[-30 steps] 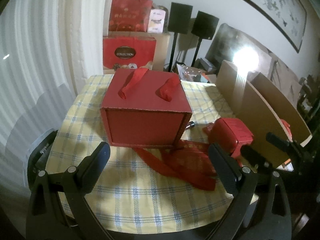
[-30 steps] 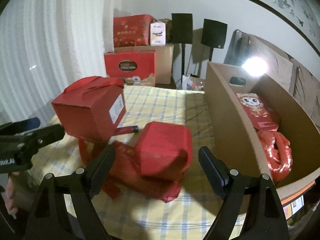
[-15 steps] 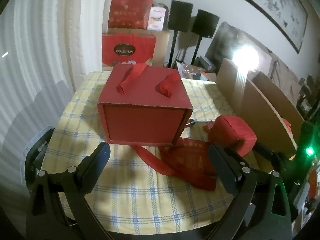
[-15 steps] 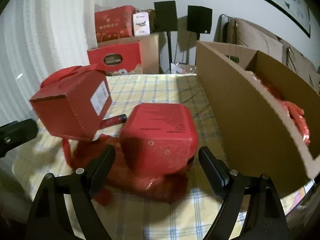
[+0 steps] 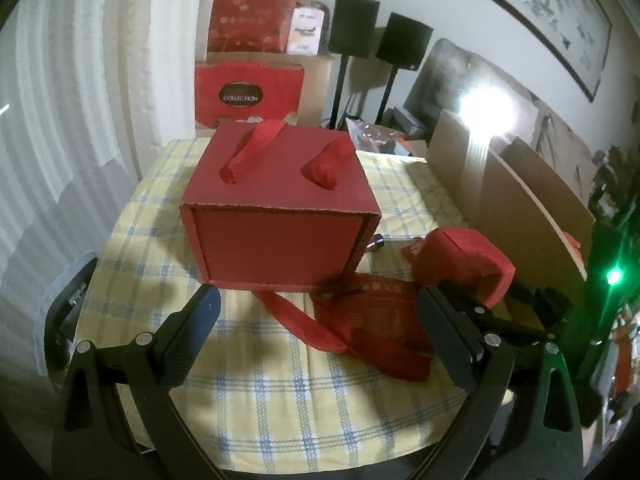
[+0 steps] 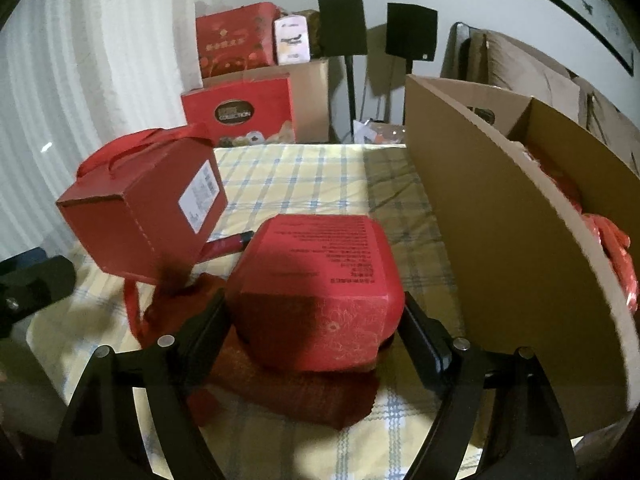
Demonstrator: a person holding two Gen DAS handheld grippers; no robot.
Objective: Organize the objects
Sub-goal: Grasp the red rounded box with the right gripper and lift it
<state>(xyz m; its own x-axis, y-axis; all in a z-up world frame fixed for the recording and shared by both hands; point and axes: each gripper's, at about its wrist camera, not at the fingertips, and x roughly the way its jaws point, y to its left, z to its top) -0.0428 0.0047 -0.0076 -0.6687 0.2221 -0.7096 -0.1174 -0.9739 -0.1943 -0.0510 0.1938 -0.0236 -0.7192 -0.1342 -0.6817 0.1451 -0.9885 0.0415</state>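
Now right tool (image 6: 314, 320) has dropped closer, straddling small red box (image 6: 320, 268); jaws just narrowed a bit, box between them, pads beside its sides but firm pinch not clear. Likely about to grab for cardboard box (image 6: 520, 248) just to right, which already holds red items. Left tool (image 5: 316, 320) spread wide, empty, unmoved, facing big red box w/ handles (image 5: 276, 216). Red bag (image 5: 372, 320) flat under small box. Table (image 5: 280, 408): yellow checked cloth. Room: curtain, speakers, stacked red gift boxes behind.
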